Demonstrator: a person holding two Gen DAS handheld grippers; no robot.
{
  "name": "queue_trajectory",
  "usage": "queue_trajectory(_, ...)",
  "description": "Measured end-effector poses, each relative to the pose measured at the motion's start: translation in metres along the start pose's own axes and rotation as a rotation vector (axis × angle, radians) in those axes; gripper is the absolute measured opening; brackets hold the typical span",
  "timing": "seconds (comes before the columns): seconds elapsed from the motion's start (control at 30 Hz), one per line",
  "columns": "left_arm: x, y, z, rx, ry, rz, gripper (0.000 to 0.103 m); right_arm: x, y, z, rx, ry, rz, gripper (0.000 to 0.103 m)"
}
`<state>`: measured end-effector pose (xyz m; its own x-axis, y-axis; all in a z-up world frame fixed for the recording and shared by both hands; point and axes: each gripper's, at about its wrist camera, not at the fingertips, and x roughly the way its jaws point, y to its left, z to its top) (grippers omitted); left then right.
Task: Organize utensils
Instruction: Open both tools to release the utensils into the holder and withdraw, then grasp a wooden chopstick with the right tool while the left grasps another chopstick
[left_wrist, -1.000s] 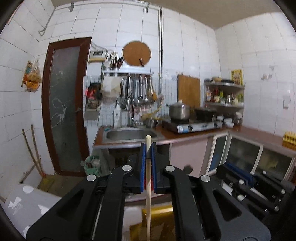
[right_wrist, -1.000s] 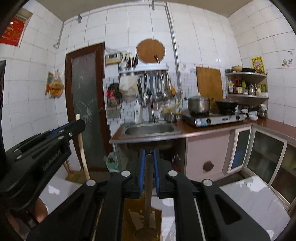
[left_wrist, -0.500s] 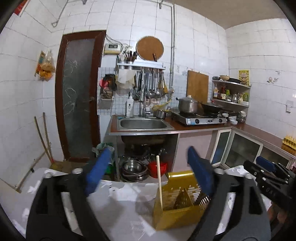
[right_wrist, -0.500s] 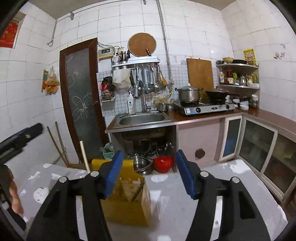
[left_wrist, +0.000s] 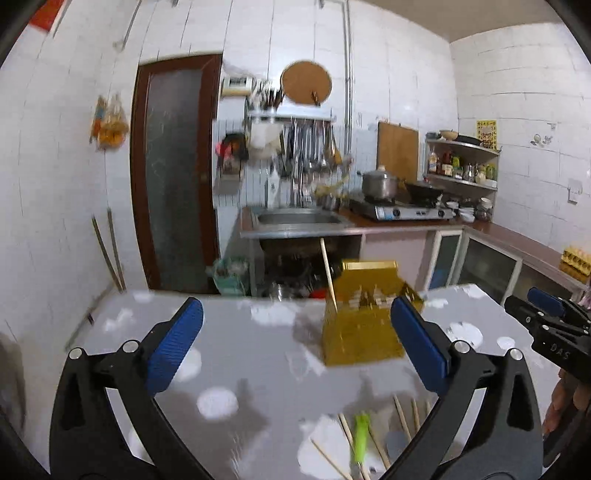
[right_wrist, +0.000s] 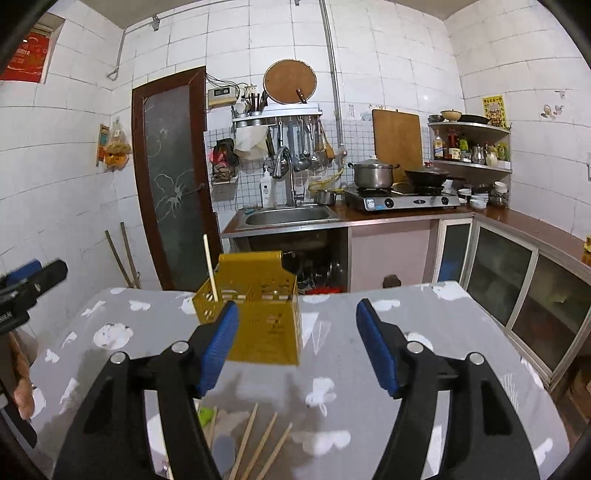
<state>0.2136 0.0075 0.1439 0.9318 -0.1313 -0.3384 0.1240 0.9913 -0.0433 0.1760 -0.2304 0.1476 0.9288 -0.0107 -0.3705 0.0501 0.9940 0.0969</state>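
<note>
A yellow slotted utensil holder (left_wrist: 364, 317) (right_wrist: 258, 314) stands on the grey table. One wooden chopstick (left_wrist: 328, 273) (right_wrist: 210, 267) leans upright in its left compartment. Several loose chopsticks (right_wrist: 258, 443) (left_wrist: 400, 417) and a green-handled utensil (left_wrist: 360, 435) (right_wrist: 207, 415) lie on the table near the front edge. My left gripper (left_wrist: 295, 347) is open and empty, pulled back from the holder. My right gripper (right_wrist: 297, 347) is open and empty, just in front of the holder. The right gripper also shows at the right edge of the left wrist view (left_wrist: 550, 325).
The table (right_wrist: 424, 332) has a grey cloth with white shapes. Beyond it are a sink counter (right_wrist: 288, 218), a gas stove with pots (right_wrist: 399, 195), glass-front cabinets (right_wrist: 517, 280) at the right and a brown door (right_wrist: 170, 184) at the left.
Both grippers were shut on utensils above the holder one second ago. They opened, released them into the holder, and pulled back and up; the loose utensils on the table came into view.
</note>
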Motion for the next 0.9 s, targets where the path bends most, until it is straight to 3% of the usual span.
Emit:
queue_trajectory(0.27,0.021,0.01,-0.06,-0.053,0.115,0.028,0.098,0.012,0.0,-0.053,0.015,0.061,-0.031,0.067)
queue_trajectory(0.43,0.045,0.0,-0.095,0.01,0.203,0.064,0.098,0.031,0.001,-0.091,0.013,0.124,-0.066,0.067)
queue_trajectory(0.73,0.081,-0.004,-0.129,0.016,0.339,0.06,0.098,0.046,0.005,-0.108,-0.012,0.158,-0.099,0.067)
queue_trajectory(0.9,0.093,-0.004,-0.135,-0.022,0.407,0.052,0.088,0.061,0.007,-0.114,-0.024,0.22,-0.122,0.067)
